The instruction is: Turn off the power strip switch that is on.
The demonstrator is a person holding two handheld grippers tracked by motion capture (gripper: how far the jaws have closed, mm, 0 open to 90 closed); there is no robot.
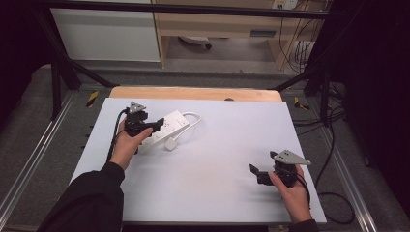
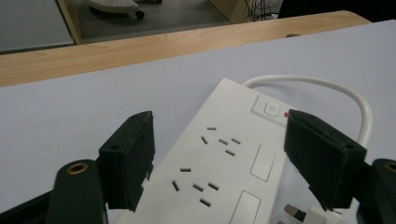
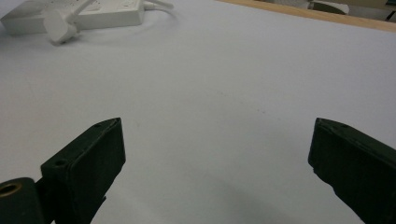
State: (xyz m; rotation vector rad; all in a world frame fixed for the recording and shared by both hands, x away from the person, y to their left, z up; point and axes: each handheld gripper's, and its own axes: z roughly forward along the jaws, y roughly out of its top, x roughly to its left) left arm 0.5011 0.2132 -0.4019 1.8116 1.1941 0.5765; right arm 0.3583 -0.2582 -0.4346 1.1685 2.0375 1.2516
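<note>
We see the white plastic power strip point(image 1: 164, 127), a long flat block with rows of socket slots and a rocker switch at its far end, lying on the left half of the desk point(image 1: 217, 159), angled from near-left to far-right. Its white cable point(image 1: 192, 121) loops out from the far end and curls back along the strip's right side to the white plug point(image 1: 171, 144), which lies on the desk just beside the strip's right edge. Our left tool point(image 1: 153, 126) sits low over the strip; in the left gripper view its two black jaws straddle the strip's width, one off each long edge, with a gap showing on both sides, so they are apart and pressing on nothing. The desk is covered by a pale lavender sheet, with a light wooden edge point(image 1: 193, 93) showing along its far side. Our right tool point(image 1: 256, 171) rests well apart, near the desk's near-right corner, and the right gripper view shows its jaws spread wide over bare sheet, holding nothing.
</note>
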